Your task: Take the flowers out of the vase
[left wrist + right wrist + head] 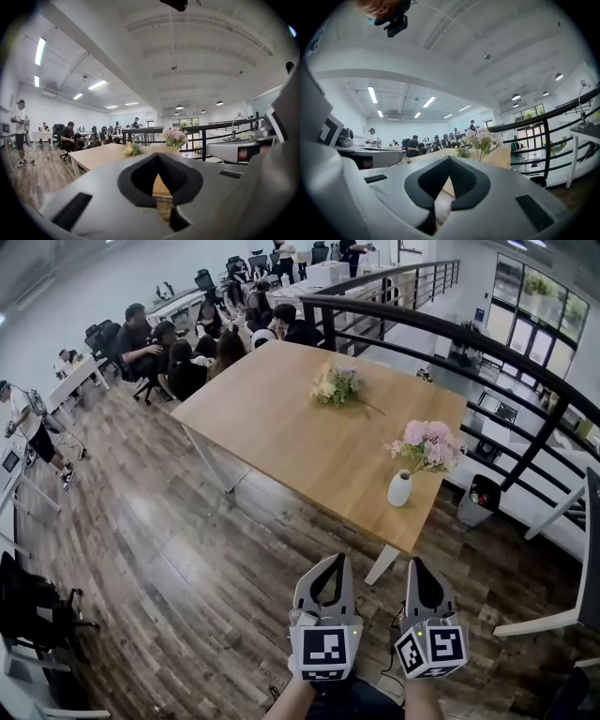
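A small white vase (399, 489) stands near the front right corner of the wooden table (300, 442), with pink flowers (427, 445) upright in it. A second bunch, yellow and green (335, 385), lies flat further back on the table. Both grippers hover over the floor, short of the table's near edge. My left gripper (336, 561) and right gripper (416, 563) are side by side, both shut and empty. The left gripper view has the pink flowers (174, 136) just above the left gripper (157, 157). In the right gripper view the pink flowers (482, 137) rise above the right gripper (449, 159). The vase is hidden behind the jaws in both.
A black railing (487, 343) runs along the table's far right side, with a dark bin (480, 498) beyond it. Several people sit at desks (187, 343) at the back left, and one person stands at the far left (33, 427). Wooden floor (187, 559) lies between me and the table.
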`<state>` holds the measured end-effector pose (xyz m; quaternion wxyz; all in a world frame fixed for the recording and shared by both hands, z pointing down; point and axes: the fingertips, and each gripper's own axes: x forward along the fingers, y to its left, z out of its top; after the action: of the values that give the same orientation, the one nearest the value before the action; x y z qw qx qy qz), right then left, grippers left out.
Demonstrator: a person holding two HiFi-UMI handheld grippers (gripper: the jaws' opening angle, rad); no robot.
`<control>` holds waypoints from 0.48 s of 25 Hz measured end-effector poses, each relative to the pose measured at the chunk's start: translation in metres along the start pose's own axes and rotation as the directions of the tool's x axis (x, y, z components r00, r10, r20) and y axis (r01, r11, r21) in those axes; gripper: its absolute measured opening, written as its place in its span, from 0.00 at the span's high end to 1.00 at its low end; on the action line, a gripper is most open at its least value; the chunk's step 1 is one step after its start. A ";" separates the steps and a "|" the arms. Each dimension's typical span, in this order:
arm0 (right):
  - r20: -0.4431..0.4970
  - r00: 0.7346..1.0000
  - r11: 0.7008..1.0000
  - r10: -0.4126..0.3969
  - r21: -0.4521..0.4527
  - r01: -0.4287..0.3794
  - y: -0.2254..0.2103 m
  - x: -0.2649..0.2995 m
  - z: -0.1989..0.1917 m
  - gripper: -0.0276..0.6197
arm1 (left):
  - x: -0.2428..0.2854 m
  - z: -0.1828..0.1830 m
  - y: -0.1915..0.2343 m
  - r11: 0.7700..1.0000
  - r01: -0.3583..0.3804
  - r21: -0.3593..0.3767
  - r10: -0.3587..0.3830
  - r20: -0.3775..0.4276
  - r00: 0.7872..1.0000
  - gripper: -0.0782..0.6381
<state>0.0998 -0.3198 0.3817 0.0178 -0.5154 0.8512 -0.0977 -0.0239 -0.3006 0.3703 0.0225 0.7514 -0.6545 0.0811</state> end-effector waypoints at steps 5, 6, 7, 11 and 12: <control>-0.004 0.999 0.999 -0.036 -0.009 0.036 -0.014 0.026 0.003 0.96 | 0.033 0.003 0.007 1.000 0.027 0.002 -0.027 0.011 1.000 0.84; -0.001 0.999 0.999 -0.043 -0.008 0.043 -0.017 0.032 0.004 0.96 | 0.040 0.003 0.009 0.999 0.033 0.002 -0.033 0.011 0.999 0.85; 0.003 0.999 0.999 -0.049 -0.006 0.049 -0.020 0.038 0.005 0.96 | 0.047 0.004 0.011 0.999 0.039 0.002 -0.039 0.011 0.999 0.85; 0.001 0.997 0.997 -0.079 -0.012 0.079 -0.032 0.066 0.007 0.96 | 0.079 0.006 0.016 0.997 0.071 0.002 -0.071 0.012 0.997 0.84; -0.003 0.996 0.996 -0.088 -0.015 0.088 -0.035 0.072 0.008 0.96 | 0.086 0.006 0.017 0.997 0.079 0.001 -0.079 0.012 0.997 0.85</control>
<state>0.0973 -0.3999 0.3856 0.0083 -0.5522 0.8285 -0.0930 -0.0288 -0.3886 0.3758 0.0215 0.7772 -0.6243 0.0758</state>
